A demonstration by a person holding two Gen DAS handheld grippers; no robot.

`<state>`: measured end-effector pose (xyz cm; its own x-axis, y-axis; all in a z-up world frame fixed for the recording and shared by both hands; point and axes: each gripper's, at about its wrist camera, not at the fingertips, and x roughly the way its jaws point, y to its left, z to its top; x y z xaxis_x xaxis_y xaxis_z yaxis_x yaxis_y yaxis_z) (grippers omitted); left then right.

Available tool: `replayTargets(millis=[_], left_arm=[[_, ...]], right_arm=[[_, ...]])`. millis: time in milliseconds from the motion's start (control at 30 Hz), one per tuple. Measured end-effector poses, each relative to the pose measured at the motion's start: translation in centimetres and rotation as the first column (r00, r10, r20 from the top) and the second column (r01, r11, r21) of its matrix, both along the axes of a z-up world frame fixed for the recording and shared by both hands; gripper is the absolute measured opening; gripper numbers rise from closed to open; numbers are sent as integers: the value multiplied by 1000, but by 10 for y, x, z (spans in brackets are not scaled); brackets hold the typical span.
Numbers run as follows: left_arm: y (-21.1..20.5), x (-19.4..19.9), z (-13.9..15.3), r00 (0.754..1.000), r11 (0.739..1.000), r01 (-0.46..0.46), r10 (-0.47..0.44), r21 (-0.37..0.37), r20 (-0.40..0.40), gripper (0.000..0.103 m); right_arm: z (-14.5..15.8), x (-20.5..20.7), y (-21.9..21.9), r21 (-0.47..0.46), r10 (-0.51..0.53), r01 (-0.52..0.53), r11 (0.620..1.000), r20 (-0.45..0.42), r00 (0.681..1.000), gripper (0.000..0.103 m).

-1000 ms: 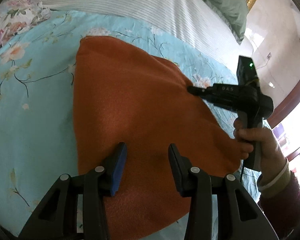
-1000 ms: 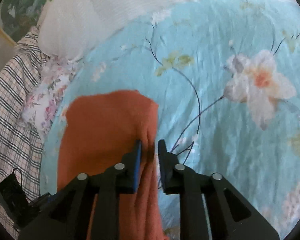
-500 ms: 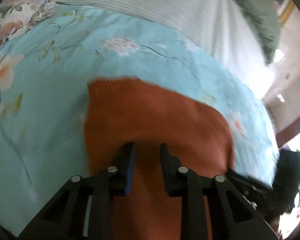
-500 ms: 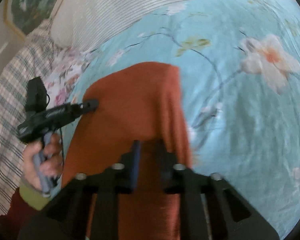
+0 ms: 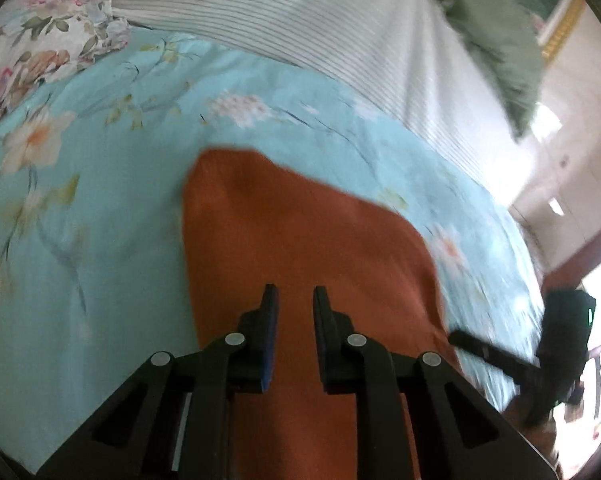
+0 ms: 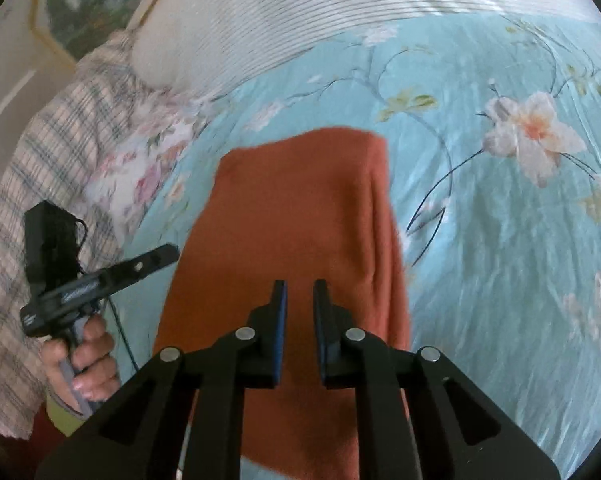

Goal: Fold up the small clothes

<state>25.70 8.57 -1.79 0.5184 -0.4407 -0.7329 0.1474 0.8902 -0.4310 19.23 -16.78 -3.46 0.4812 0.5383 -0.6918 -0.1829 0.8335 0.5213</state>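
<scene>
An orange knit garment (image 5: 300, 240) hangs in front of both cameras above the light blue floral bedspread (image 5: 80, 240). My left gripper (image 5: 295, 312) has its jaws narrowed on the near edge of the cloth. My right gripper (image 6: 299, 304) is likewise narrowed on the orange garment (image 6: 300, 208), whose right side shows a vertical fold. The right gripper's body shows at the right of the left wrist view (image 5: 540, 352). The left gripper with the hand holding it shows at the left of the right wrist view (image 6: 72, 292). The gripped edge itself is hidden under the fingers.
A white striped pillow (image 5: 300, 16) and a green pillow (image 5: 492, 28) lie at the head of the bed. A floral pillow (image 5: 32, 48) and a plaid cloth (image 6: 40, 168) lie at the side. The bed edge and wall show at the right (image 5: 572, 184).
My left gripper went from wide open over the flat garment to narrowed on it. Both grippers have lifted the garment and drawn it toward me, so it now hangs folded.
</scene>
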Motion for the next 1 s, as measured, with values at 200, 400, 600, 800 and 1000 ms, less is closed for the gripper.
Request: replayTargets(millis=[200, 400, 600, 800, 1000], left_arm=[[-16, -85, -4, 992, 991, 129, -128, -20, 17, 19], [-11, -126, -40, 992, 993, 115, -116, -19, -49, 17], [-6, -133, -41, 995, 997, 79, -80, -17, -55, 13], [-14, -134, -45, 996, 995, 83, -81, 58, -46, 13], [-12, -136, -25, 997, 996, 65, -62, 65, -41, 13]], right_arm=[[-35, -18, -14, -85, -47, 44, 995, -35, 998, 7], [-32, -19, -8, -143, -68, 65, 988, -16, 998, 6], [-3, -43, -3, -127, -45, 51, 991, 50, 998, 11], [-35, -40, -12, -99, -68, 63, 993, -49, 996, 9], [2, -17, -2, -98, -56, 59, 993, 36, 998, 11]])
